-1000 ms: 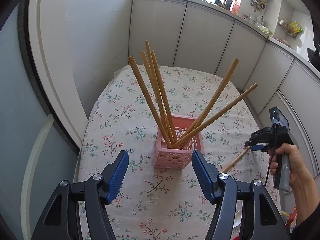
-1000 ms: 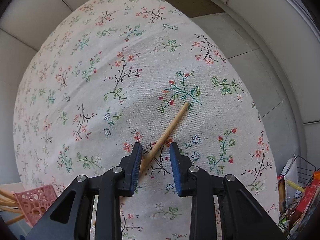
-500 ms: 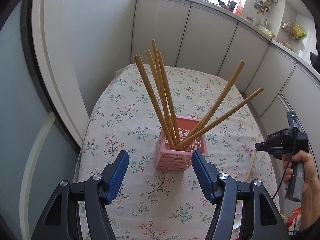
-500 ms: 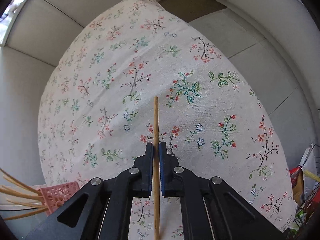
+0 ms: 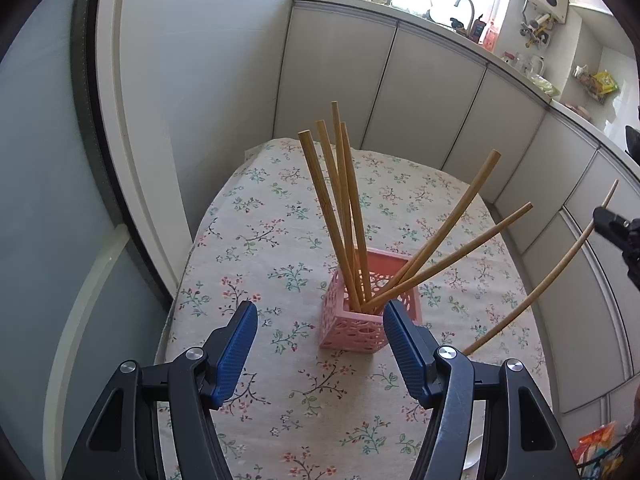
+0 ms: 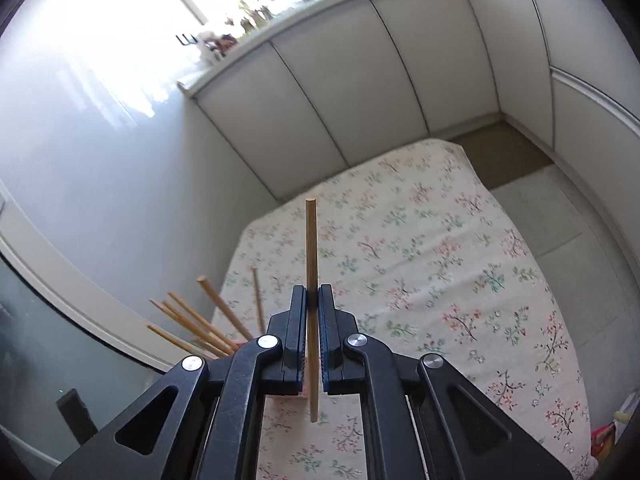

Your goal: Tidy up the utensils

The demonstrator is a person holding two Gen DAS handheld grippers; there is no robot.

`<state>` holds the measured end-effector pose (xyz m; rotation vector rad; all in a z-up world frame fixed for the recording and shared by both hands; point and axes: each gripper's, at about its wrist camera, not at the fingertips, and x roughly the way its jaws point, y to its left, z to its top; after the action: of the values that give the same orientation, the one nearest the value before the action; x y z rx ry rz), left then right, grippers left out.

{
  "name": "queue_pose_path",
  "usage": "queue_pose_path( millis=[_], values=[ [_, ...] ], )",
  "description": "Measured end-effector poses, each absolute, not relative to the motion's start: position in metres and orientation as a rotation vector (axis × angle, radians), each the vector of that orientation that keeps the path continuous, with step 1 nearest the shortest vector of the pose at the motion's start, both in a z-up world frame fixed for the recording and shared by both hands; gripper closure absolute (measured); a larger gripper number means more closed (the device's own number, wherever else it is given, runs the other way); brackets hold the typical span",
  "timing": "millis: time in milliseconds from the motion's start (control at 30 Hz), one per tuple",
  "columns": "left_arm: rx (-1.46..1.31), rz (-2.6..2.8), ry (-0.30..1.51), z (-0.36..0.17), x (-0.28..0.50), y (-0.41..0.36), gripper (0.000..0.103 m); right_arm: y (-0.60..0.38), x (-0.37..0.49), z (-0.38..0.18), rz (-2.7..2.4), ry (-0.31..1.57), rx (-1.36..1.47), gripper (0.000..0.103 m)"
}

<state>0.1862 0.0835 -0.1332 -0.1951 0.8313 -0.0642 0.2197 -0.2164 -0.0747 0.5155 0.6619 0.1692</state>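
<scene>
We see the bench (image 5: pixel 256 240) under a floral cloth, its near end cut off by the frame. The pink basket (image 5: pixel 352 332) stands on it holding five chopsticks (image 5: pixel 352 216), its right corner hidden behind the left claw (image 5: pixel 320 344), whose jaws stand apart, empty. The right claw (image 6: pixel 313 308) is clamped on a single chopstick (image 6: pixel 311 248), held above the bench; the right claw's body mostly hides the basket.
</scene>
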Motion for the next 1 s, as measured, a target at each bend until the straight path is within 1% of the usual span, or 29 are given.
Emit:
queue_pose_path(
  millis=[133, 233, 533, 667, 767, 800, 867, 900, 933, 1000],
  values=[
    [-0.199, -0.063, 0.832, -0.134, 0.187, 0.086, 0.036, -0.201, 0.213, -0.06, 0.194, 0.527, 0.522, 0.098],
    [-0.198, -0.063, 0.833, -0.134, 0.188, 0.086, 0.036, -0.187, 0.216, -0.065, 0.204, 0.486, 0.527, 0.098],
    [-0.199, -0.065, 0.837, -0.134, 0.188, 0.086, 0.036, -0.15, 0.231, -0.1, 0.211, 0.478, 0.453, 0.097],
    [-0.199, -0.064, 0.841, -0.135, 0.187, 0.085, 0.036, -0.145, 0.235, -0.112, 0.219, 0.506, 0.445, 0.097],
    [-0.195, -0.067, 0.844, -0.135, 0.187, 0.083, 0.036, -0.146, 0.243, -0.121, 0.276, 0.578, 0.49, 0.096],
    [-0.193, -0.069, 0.846, -0.135, 0.187, 0.083, 0.036, -0.146, 0.245, -0.121, 0.287, 0.596, 0.499, 0.094],
    [-0.188, -0.073, 0.852, -0.135, 0.187, 0.082, 0.036, -0.149, 0.241, -0.119, 0.298, 0.605, 0.507, 0.083],
    [-0.186, -0.077, 0.855, -0.135, 0.186, 0.081, 0.036, -0.151, 0.238, -0.117, 0.302, 0.602, 0.508, 0.074],
    [-0.184, -0.081, 0.858, -0.134, 0.186, 0.08, 0.036, -0.154, 0.236, -0.113, 0.305, 0.6, 0.506, 0.071],
    [-0.176, -0.091, 0.862, -0.134, 0.185, 0.077, 0.036, -0.16, 0.23, -0.105, 0.304, 0.606, 0.503, 0.07]
  ],
)
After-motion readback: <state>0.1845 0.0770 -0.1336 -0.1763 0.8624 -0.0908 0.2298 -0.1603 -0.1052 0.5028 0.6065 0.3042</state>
